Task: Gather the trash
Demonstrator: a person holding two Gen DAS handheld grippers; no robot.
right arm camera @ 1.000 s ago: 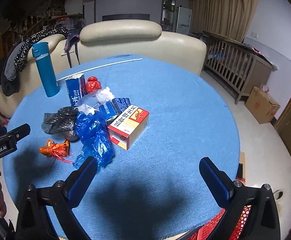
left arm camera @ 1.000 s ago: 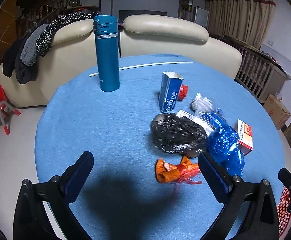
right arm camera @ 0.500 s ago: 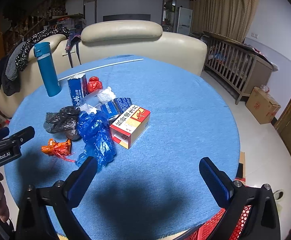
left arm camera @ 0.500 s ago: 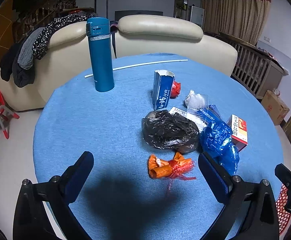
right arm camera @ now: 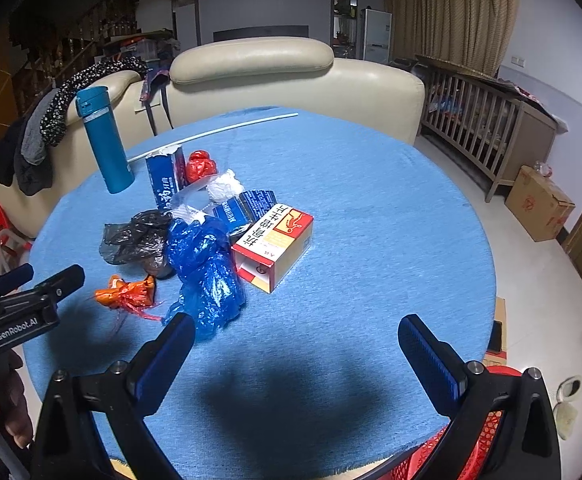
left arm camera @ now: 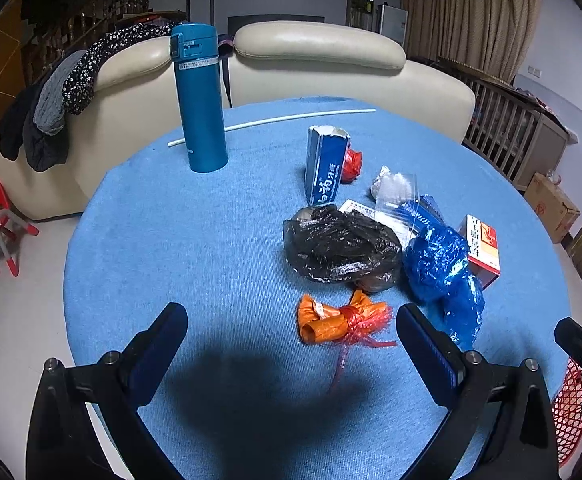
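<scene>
Trash lies in a heap on the round blue table [left arm camera: 171, 240]: an orange wrapper [left arm camera: 341, 320] [right arm camera: 129, 294], a black bag [left arm camera: 341, 242] [right arm camera: 137, 238], a blue bag [left arm camera: 445, 276] [right arm camera: 207, 272], a red-and-white box [left arm camera: 483, 246] [right arm camera: 275, 240], an upright blue carton [left arm camera: 325, 170] [right arm camera: 165, 184], a red scrap [left arm camera: 351, 164] and white crumpled plastic [right arm camera: 223, 188]. My left gripper [left arm camera: 291, 344] is open and empty, just short of the orange wrapper. My right gripper [right arm camera: 291, 356] is open and empty over bare cloth, to the right of the blue bag.
A tall teal flask [left arm camera: 201, 98] stands at the far left of the table, a thin white rod [left arm camera: 271, 122] behind it. A red mesh basket [left arm camera: 571, 408] [right arm camera: 451, 460] sits below the table's near right edge. A cream sofa [left arm camera: 315, 56] stands behind the table.
Both grippers have edged forward and slightly left. The left gripper has come closer to the orange wrapper. Both stay open and nothing on the table has moved.
</scene>
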